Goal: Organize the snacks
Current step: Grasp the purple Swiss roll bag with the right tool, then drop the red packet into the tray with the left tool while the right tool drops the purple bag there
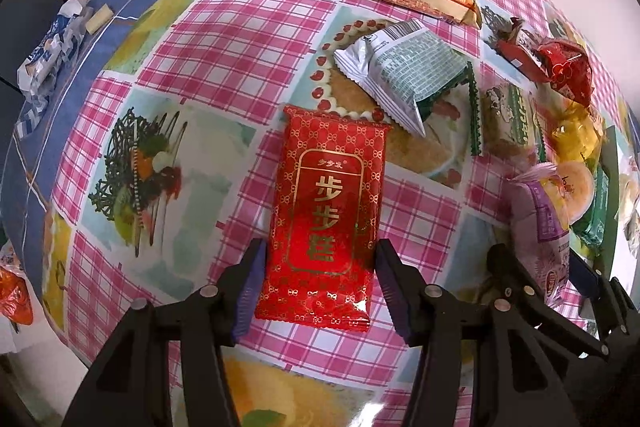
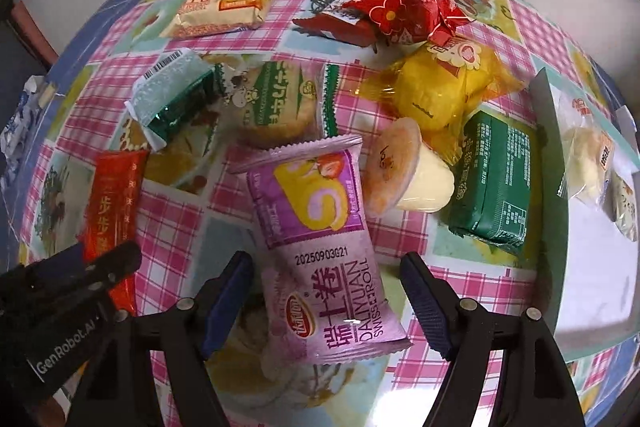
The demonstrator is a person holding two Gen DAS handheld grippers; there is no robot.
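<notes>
Straddling the red snack packet (image 1: 326,223), the left gripper (image 1: 320,259) is seen with its pads just beside the wrapper's edges, jaws apart (contact cannot be confirmed). The right gripper (image 2: 326,291) is held open around the purple Swiss roll packet (image 2: 320,247), not touching it. Farther off, toward 12 o'clock on the checked tablecloth (image 2: 168,239), a green biscuit packet (image 2: 280,99) is lying flat
</notes>
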